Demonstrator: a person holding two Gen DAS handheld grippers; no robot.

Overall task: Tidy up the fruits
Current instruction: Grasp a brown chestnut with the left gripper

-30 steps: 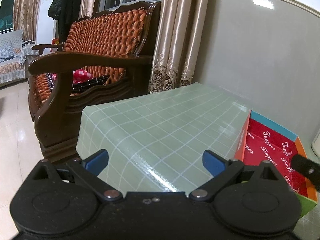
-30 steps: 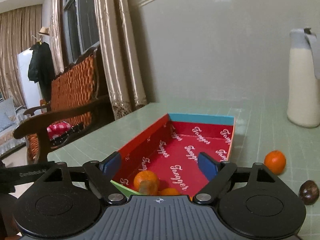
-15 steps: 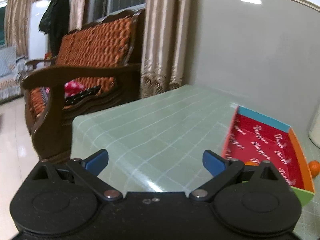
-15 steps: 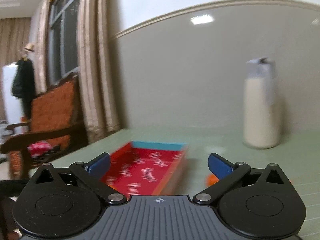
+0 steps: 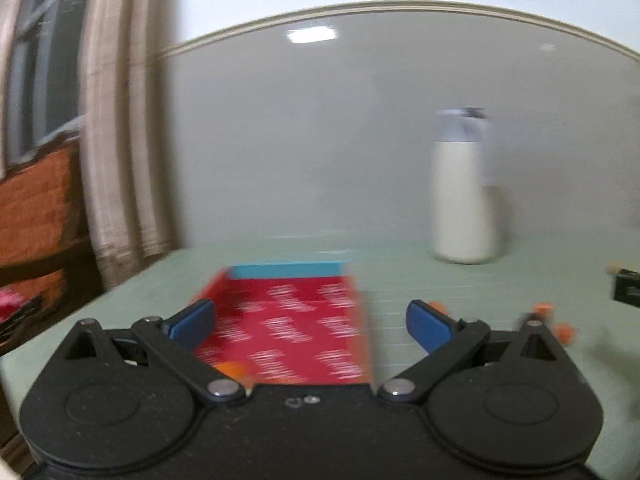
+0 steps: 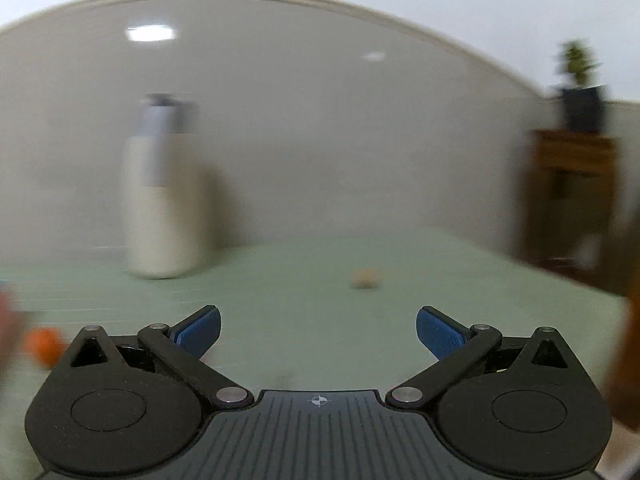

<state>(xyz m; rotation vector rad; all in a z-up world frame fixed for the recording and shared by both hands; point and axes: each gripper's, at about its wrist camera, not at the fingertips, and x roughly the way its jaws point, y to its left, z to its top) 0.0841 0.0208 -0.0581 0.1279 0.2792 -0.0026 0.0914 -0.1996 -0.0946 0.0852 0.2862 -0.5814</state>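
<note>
Both pictures are blurred. The left gripper (image 5: 311, 322) has its jaws wide apart and holds nothing; it faces the red box (image 5: 288, 320), which lies on the green table (image 5: 440, 280). An orange fruit (image 5: 230, 369) sits in the near corner of the box, and more orange fruit (image 5: 544, 308) lies on the table to the right. The right gripper (image 6: 318, 326) is also wide open and empty. An orange (image 6: 44, 344) lies to its left, a small pale thing (image 6: 366, 278) ahead, and a white bottle (image 6: 162, 200) stands behind.

Black left gripper (image 5: 311, 326) with blue fingers (image 5: 192, 322).
</note>
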